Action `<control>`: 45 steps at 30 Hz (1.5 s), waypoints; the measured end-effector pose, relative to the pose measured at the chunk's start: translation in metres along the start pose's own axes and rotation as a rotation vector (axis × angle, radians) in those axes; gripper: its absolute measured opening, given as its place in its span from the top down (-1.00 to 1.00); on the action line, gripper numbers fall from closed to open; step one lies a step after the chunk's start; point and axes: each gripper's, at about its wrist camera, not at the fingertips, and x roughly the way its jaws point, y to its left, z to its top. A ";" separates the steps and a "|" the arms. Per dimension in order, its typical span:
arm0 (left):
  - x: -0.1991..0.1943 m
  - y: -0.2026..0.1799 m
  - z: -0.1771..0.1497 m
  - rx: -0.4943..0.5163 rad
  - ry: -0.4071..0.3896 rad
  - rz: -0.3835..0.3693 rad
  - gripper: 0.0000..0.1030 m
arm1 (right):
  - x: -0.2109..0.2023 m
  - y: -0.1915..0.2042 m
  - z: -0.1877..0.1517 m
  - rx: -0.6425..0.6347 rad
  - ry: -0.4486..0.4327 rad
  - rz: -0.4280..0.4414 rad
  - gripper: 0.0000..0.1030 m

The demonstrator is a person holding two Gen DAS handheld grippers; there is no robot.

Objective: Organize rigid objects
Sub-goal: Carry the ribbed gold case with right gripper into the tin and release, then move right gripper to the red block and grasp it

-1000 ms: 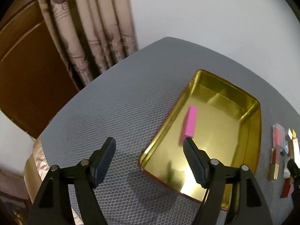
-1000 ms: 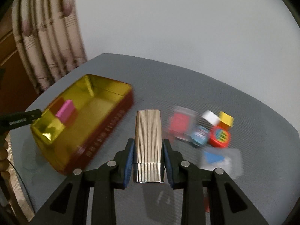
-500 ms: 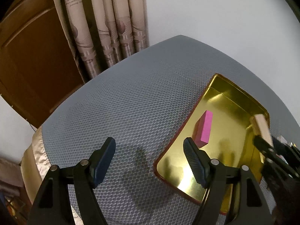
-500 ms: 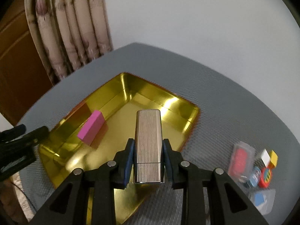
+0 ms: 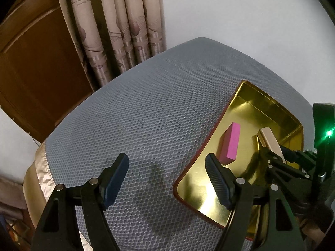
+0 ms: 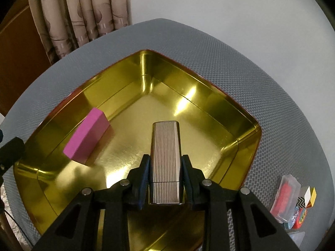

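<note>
A ribbed silver case point(image 6: 165, 156) is gripped by the right claw point(image 6: 165, 179), low over the gold tin point(image 6: 209, 104) on the desk point(image 6: 272, 83). It should be let down flat on the tin's bare floor, clear of the pink block point(image 6: 86, 136), before the grip is loosened. The left claw point(image 5: 167, 179) is held open and empty beside the tin.
</note>
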 end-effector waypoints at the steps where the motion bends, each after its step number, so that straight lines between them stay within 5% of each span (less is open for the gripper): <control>1: 0.000 0.000 0.000 0.001 0.002 0.000 -0.41 | 0.000 -0.001 0.000 0.001 0.001 0.001 0.42; 14: -0.003 0.002 0.000 0.008 0.004 -0.024 -0.43 | -0.009 0.000 0.002 0.027 -0.031 -0.012 0.33; 22: -0.006 0.000 0.000 0.034 -0.012 -0.031 -0.44 | -0.049 0.000 -0.014 0.050 -0.118 0.005 0.33; 35: -0.015 -0.005 -0.006 0.077 -0.039 -0.036 -0.45 | -0.138 -0.081 -0.136 0.222 -0.182 -0.081 0.33; 45: -0.025 -0.017 -0.018 0.140 -0.045 -0.087 -0.45 | -0.143 -0.144 -0.213 0.378 -0.112 -0.172 0.33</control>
